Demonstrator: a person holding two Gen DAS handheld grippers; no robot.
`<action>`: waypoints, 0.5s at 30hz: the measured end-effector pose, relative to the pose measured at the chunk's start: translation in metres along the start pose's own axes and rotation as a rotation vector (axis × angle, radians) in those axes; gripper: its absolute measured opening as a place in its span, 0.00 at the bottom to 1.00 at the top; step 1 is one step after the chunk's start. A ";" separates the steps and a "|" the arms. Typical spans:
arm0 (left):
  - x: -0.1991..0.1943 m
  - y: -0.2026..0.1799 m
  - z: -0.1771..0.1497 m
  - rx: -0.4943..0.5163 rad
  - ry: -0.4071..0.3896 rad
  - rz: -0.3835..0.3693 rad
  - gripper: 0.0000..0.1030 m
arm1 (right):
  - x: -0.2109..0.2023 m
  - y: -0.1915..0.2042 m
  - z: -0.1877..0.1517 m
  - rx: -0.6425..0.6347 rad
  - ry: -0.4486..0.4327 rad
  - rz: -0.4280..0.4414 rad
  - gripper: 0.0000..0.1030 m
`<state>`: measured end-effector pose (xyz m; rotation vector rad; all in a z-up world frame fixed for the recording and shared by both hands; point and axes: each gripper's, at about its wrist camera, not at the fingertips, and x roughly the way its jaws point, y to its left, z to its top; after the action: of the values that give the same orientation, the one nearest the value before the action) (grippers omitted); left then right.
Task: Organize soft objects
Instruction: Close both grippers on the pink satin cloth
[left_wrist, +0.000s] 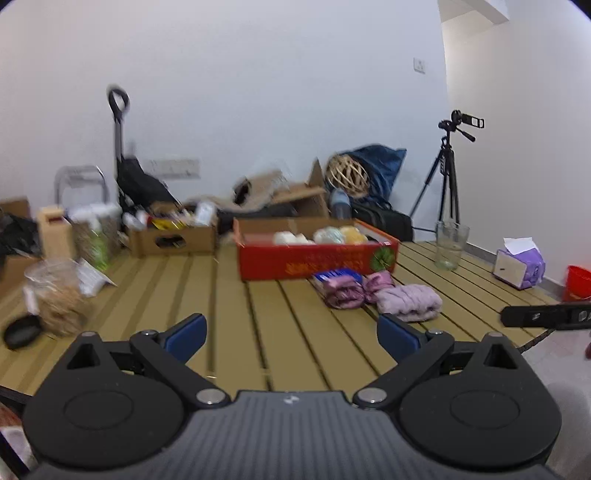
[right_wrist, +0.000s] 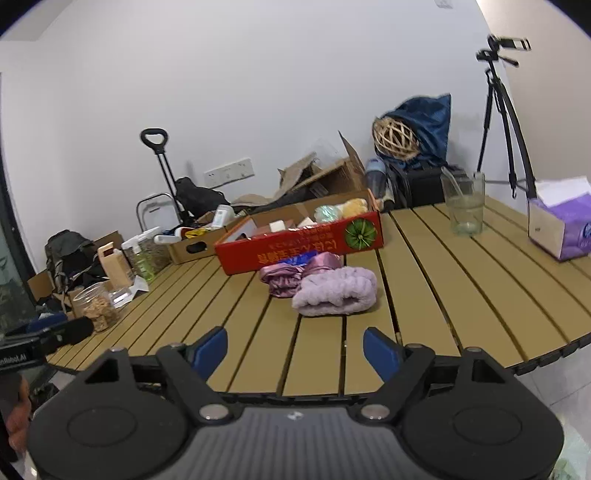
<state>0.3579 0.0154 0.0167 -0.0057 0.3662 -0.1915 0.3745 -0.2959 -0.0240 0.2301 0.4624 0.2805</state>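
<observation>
So I have both tools hanging over the near edge of the slatted worktop (right_wrist: 424, 258), each with its blue pads spread wide and nothing between them. In the right wrist view the right tool (right_wrist: 295, 349) sits at the bottom centre, lined up on the lilac fluffy cloth (right_wrist: 338, 291) in mid-frame, well short of it. Just behind that, touching it, lies a shiny pink bundle (right_wrist: 284, 278), with something blue tucked between it and the red box (right_wrist: 295, 247). I judge the box to be where the soft things belong, since pale and yellow soft lumps already rest inside it.

In the left wrist view the left tool (left_wrist: 291, 338) fills the bottom; the same lilac cloth (left_wrist: 412, 301) lies right of centre, the pink bundle (left_wrist: 345, 291) beside it, the red box (left_wrist: 314, 258) beyond. The other tool's dark body pokes in at the right edge. A glass (right_wrist: 464, 206) and tissue box (right_wrist: 559, 229) stand well apart, upper right, out of my way
</observation>
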 end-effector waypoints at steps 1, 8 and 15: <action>0.012 0.000 0.003 -0.011 0.015 -0.008 0.98 | 0.009 -0.003 0.003 0.006 0.009 0.001 0.73; 0.130 -0.010 0.039 -0.089 0.088 -0.109 0.72 | 0.085 -0.015 0.046 -0.022 0.015 0.006 0.61; 0.261 -0.009 0.044 -0.188 0.249 -0.182 0.64 | 0.191 -0.037 0.095 0.013 0.078 0.030 0.52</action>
<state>0.6111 -0.0441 -0.0351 -0.2022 0.6321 -0.3391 0.5912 -0.2850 -0.0289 0.2395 0.5384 0.3164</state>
